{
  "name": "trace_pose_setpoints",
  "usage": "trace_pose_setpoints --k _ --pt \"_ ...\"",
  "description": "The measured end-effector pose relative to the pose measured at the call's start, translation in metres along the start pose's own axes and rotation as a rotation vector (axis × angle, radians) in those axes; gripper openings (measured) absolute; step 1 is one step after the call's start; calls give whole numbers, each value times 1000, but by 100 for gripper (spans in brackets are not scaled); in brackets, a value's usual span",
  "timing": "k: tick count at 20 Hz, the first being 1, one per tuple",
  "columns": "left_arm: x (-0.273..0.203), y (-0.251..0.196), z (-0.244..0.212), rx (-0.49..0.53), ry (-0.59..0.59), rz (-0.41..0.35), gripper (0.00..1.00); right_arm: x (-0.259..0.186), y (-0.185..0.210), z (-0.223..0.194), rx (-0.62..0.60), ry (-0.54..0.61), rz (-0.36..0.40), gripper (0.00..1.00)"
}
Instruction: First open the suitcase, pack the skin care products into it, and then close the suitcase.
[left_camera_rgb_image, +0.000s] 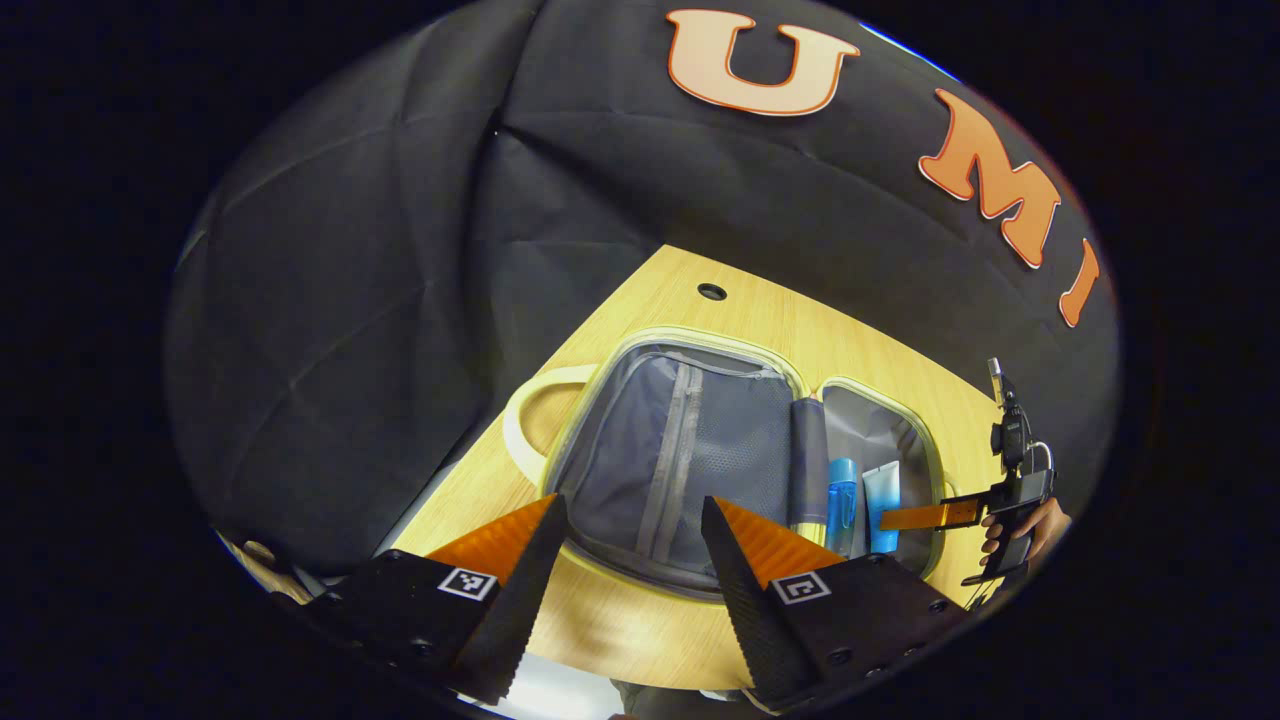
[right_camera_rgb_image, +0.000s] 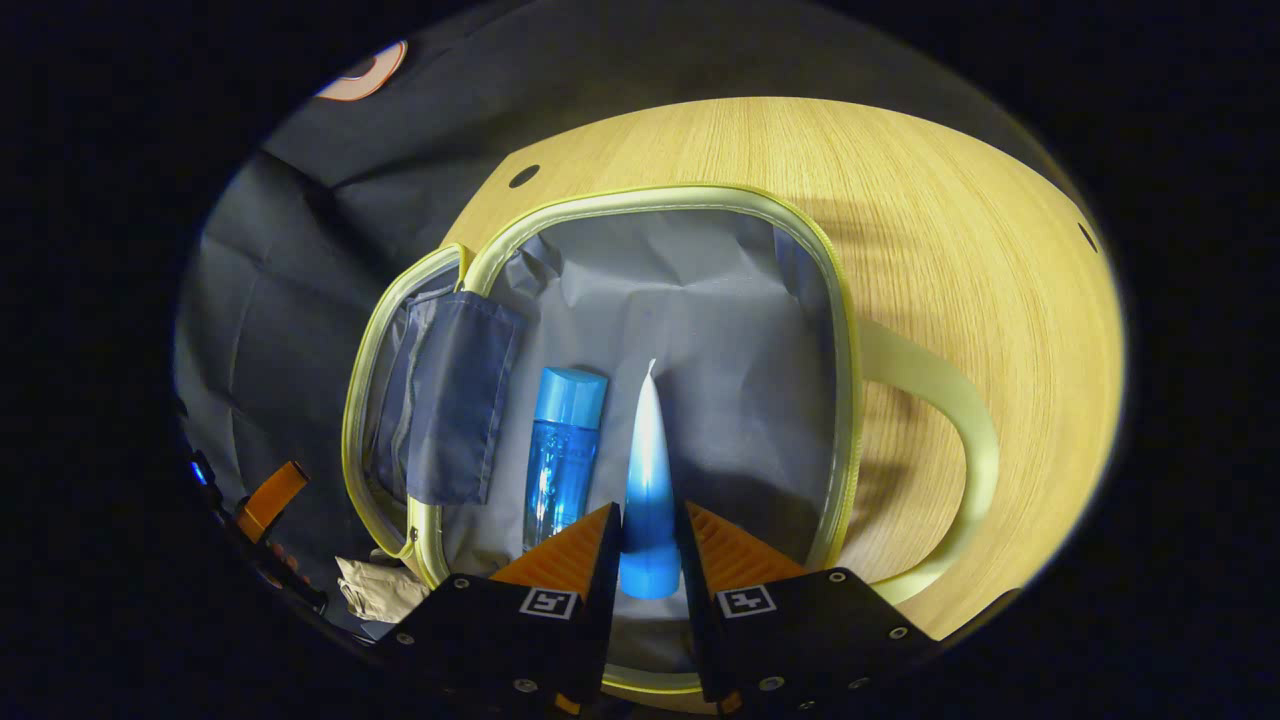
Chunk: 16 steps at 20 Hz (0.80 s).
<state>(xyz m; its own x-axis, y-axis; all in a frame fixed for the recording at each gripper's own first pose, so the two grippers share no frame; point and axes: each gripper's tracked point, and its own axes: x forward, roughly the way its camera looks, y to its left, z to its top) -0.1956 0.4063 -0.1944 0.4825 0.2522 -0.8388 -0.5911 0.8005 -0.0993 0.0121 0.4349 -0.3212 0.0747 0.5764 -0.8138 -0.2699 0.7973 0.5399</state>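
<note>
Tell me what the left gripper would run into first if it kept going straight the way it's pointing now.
Probably the open suitcase: the left gripper, jaws open, points at its mesh zip pocket, across the near rim. Depth is unclear, so it may meet that rim or the wooden table first.

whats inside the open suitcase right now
In the suitcase, a blue bottle lies on the grey lining, and the right gripper holds a blue-and-white tube beside it. The other half's zipped mesh pocket hides any contents.

No readable text, brand or number stands on the blue bottle (right_camera_rgb_image: 562, 450), the tube (right_camera_rgb_image: 648, 480) or the suitcase (right_camera_rgb_image: 700, 195).
</note>
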Motion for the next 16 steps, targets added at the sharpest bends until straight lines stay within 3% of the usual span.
trace_pose_setpoints --k 3,5,6,7,8,9,10,12,13,16 --pt "3 13 9 2 -19 8 84 -15 2 0 27 -18 -8 40" --pt "8 23 16 -2 -26 4 84 -28 6 5 53 -58 14 52" --pt "11 29 19 -3 -24 3 85 -35 5 8 54 -86 14 70" --pt "15 35 23 -6 -29 -4 84 -46 4 9 55 -116 15 64" --pt "18 41 24 -13 -26 -8 84 -56 1 11 52 -142 8 77" --pt "23 48 27 -21 -21 -15 89 -68 0 11 39 -181 4 81" --pt "28 55 29 -37 -17 -20 85 -79 -5 14 21 -224 -14 85" --pt "42 66 32 -97 -6 -56 81 -108 -3 21 4 -332 -18 90" --pt "49 68 35 -147 3 -93 86 -128 2 21 3 -389 -1 91" --pt "68 84 31 -279 36 -147 88 -177 8 22 15 -512 10 95"
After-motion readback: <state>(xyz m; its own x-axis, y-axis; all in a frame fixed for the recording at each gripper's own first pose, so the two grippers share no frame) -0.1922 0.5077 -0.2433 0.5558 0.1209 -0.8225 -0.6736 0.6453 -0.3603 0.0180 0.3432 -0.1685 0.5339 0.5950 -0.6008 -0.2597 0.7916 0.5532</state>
